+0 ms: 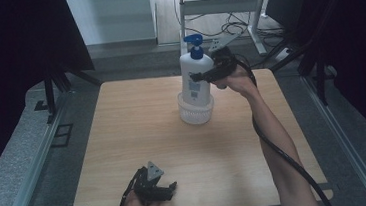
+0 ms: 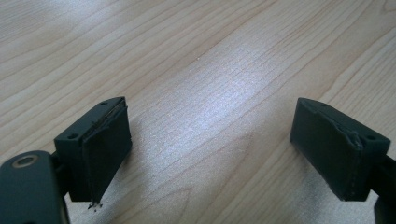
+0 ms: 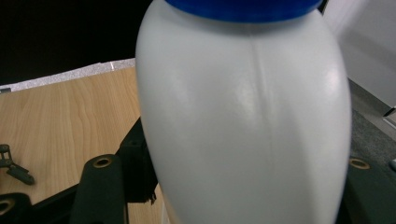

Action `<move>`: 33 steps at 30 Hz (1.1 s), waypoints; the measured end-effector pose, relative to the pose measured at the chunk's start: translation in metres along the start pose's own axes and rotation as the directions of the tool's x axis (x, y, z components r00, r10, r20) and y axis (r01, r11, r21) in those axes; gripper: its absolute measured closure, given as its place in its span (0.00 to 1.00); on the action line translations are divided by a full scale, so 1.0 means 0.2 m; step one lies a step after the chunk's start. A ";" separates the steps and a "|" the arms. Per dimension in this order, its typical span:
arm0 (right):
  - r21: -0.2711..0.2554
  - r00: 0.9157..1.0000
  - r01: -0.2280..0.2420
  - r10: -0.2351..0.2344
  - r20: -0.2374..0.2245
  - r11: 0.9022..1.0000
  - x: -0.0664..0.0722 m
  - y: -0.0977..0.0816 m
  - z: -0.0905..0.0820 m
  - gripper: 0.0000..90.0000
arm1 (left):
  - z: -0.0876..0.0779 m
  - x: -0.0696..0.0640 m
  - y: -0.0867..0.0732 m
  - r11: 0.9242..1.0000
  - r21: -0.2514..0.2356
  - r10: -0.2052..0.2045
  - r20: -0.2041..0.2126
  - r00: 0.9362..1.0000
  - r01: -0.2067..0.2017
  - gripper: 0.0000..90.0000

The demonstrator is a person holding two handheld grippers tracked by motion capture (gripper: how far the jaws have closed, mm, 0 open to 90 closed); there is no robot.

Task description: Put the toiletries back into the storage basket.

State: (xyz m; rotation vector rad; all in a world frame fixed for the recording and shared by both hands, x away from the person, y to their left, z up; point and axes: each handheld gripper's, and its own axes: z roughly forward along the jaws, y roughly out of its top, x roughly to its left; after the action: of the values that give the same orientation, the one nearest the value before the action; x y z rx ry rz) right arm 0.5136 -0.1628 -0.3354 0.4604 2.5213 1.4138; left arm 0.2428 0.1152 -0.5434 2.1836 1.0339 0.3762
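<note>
- right gripper (image 1: 199,75) is clamped on the white pump bottle (image 1: 196,76), which stands upright in a little white basket (image 1: 196,113) just below the jaws, mid-table (image 1: 138,132) with open wood around
- left gripper (image 1: 171,187) sits at the near edge, jaws wide apart, holding nothing

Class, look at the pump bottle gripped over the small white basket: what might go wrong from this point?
1. The right tool grips the tall pump bottle high on its body, so its base might swing and miss or tip the light white basket.
2. The bottle's smooth, rounded sides could slip between the pads.
</note>
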 end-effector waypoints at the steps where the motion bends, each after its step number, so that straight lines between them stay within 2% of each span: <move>1: 0.002 1.000 0.001 -0.001 0.000 1.000 0.00 0.00 0.01 0.42 | 0.00 0.00 0.00 1.000 0.000 0.000 0.000 1.000 0.000 0.13; 11: 0.007 1.000 -0.006 0.006 0.001 1.000 -0.03 -0.06 0.04 0.42 | 0.00 0.00 0.00 1.000 -0.001 -0.001 0.000 1.000 0.001 0.13; 33: 0.052 1.000 -0.010 0.010 -0.013 0.999 -0.02 -0.17 0.15 0.42 | 0.00 0.00 0.00 1.000 0.001 -0.002 0.001 1.000 0.002 0.13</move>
State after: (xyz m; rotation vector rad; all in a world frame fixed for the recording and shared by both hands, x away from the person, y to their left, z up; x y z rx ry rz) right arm 0.5213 -0.1578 -0.3805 0.4749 2.5752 1.3621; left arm 0.2425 0.1151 -0.5434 2.1832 1.0356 0.3739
